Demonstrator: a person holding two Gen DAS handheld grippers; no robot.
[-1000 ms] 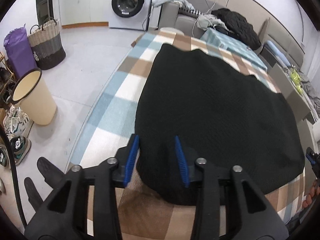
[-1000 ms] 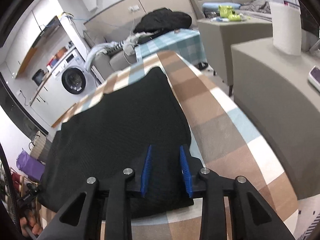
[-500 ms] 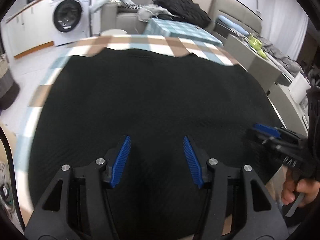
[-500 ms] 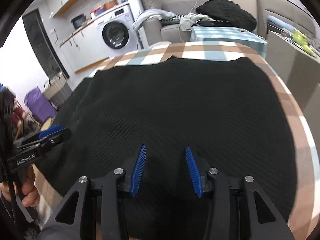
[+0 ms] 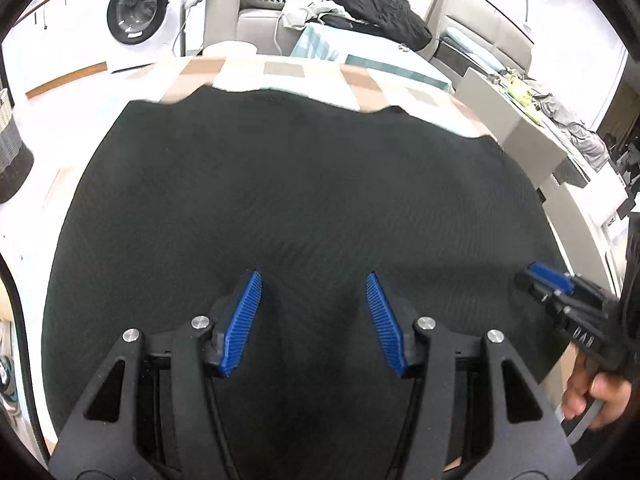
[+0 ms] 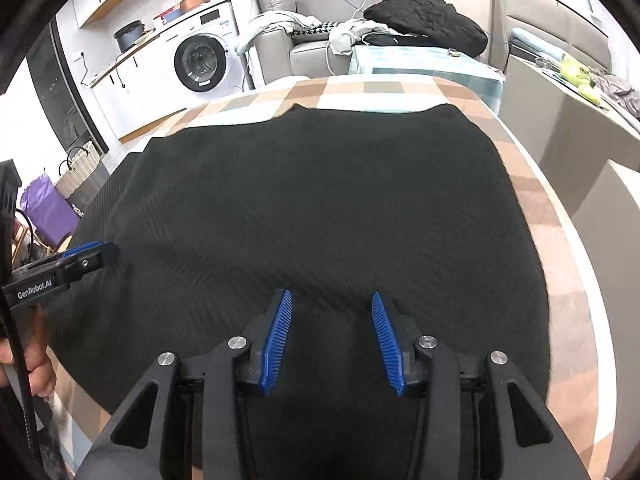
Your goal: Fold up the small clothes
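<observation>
Black knit garment (image 5: 296,200) lay spread flat on the checked tabletop (image 6: 568,292), no clear fold made yet, both left claw (image 5: 314,316) and right claw (image 6: 331,336) agape, empty, above its near edge.

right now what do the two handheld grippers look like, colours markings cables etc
Both are matte black plastic tools. The left gripper and right gripper each have two angular black fingers with triangular cut-outs, silver screw heads and ribbed blue pads. White "GenRobot.AI" lettering runs along the left one's side, and a black cable hangs beside it. A hand holds the right one by its black handle.
</observation>
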